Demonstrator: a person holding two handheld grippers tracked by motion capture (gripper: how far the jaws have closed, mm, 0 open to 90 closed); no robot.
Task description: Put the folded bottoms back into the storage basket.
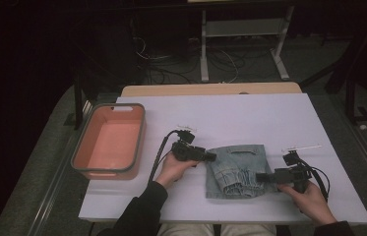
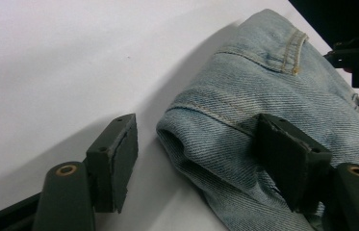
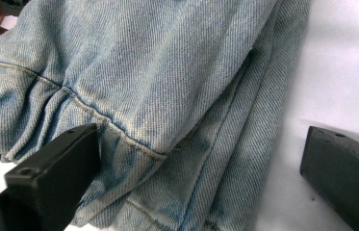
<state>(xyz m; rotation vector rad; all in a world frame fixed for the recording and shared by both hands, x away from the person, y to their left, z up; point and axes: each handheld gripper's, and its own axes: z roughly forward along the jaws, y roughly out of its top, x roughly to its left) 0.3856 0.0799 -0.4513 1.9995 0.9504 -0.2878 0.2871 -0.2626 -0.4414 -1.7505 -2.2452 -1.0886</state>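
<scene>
Straddling the folded denim garment (image 1: pixel 236 169) lying mid-counter (image 1: pixel 250 113), left hand-held gripper (image 1: pixel 209 156) sat part-open over its left fold, right hand-held gripper (image 1: pixel 262 177) wide open across the lower right edge, neither clamped; best to bite deep through every layer before lifting.

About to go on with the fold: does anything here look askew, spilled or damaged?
Nothing stands out. The folded denim garment lies flat on the white table, a bit rumpled at its cuffs. The pink bin sits upright beside it.
</scene>
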